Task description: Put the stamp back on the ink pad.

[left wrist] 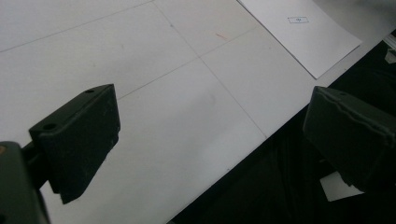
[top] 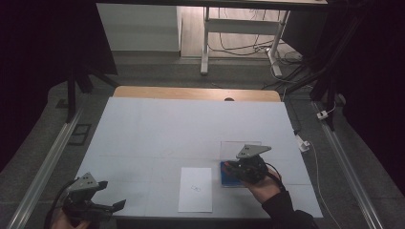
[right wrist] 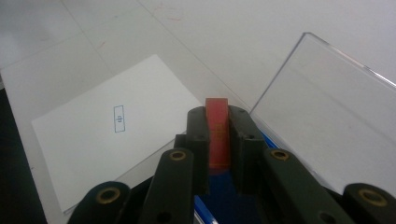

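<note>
From the high view, my right gripper [top: 234,168] sits over a blue tray [top: 228,180] just right of the white paper sheet [top: 196,189] on the white table [top: 191,129], while my left gripper [top: 112,206] hangs at the table's near edge, well left of the sheet. In my left gripper view, the jaws stand wide apart with nothing between them, the sheet [left wrist: 303,32] beyond them. In my right gripper view, the jaws are clenched on a red block [right wrist: 217,133] above the blue tray [right wrist: 224,196], just right of the sheet [right wrist: 112,140], with a clear plastic lid [right wrist: 327,121] standing tilted up further right.
</note>
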{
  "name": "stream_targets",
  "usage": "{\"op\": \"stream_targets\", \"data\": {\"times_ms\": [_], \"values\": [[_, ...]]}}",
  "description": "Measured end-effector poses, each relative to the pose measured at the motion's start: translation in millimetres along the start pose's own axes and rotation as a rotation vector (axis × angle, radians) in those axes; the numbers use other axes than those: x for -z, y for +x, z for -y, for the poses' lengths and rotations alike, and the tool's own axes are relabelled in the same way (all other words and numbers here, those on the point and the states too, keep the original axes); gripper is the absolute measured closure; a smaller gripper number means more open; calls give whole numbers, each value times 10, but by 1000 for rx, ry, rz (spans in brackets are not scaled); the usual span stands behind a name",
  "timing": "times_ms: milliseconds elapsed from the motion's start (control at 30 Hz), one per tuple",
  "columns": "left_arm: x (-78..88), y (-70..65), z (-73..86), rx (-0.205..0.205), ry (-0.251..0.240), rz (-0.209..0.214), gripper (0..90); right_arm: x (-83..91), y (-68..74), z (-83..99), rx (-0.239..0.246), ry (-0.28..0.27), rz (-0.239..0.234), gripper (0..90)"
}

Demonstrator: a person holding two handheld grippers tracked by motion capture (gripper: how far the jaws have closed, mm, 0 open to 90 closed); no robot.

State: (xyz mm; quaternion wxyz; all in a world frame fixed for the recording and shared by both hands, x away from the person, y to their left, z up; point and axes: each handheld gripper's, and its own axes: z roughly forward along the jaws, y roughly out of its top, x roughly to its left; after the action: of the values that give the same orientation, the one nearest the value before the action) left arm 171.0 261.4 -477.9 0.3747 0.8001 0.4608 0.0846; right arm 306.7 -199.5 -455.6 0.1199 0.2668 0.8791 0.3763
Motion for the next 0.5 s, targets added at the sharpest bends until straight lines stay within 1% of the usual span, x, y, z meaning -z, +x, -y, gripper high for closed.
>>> {"op": "stream_targets", "data": {"times_ms": [333,500], "values": [[1,1,0,1,-2,1,43,65,-114,65,-23,10,40,803],[1,2,0,2,-2,2,43,84,-159,93,-29,15,53,803]]}}
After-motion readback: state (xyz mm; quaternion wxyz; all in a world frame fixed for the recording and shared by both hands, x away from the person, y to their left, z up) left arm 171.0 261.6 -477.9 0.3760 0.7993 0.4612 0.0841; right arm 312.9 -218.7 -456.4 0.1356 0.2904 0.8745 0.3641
